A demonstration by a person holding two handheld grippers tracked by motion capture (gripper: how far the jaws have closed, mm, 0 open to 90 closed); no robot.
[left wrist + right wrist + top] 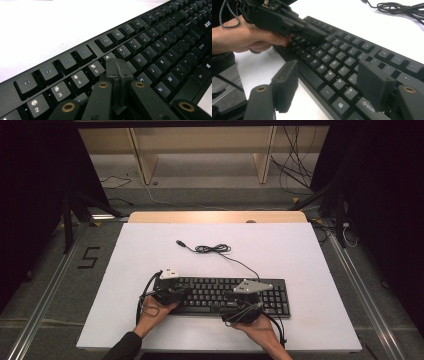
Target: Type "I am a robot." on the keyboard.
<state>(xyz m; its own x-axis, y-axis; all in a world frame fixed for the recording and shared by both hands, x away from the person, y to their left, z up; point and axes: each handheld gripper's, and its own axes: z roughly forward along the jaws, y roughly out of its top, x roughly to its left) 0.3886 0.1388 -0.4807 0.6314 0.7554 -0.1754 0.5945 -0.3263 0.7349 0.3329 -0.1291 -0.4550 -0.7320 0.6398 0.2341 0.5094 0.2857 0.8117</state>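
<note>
The black keyboard [227, 296] lies low and centre on the white table [300, 255], both grippers over it. The left gripper [117, 72] has its jaws pressed together with nothing between, tips just above the number row. The right gripper [329, 85] is spread wide, straddling the keyboard's near edge. A careless dip could strike neighbouring keys or shove the board sideways. Its cable [212, 248] coils above centre, apart from the hands

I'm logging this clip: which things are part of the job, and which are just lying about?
In use:
keyboard
left gripper, jaws shut, over the keys
right gripper, jaws open, at the keyboard's near edge

Lying about:
keyboard's cable, loosely coiled
white table
floor cables
</note>
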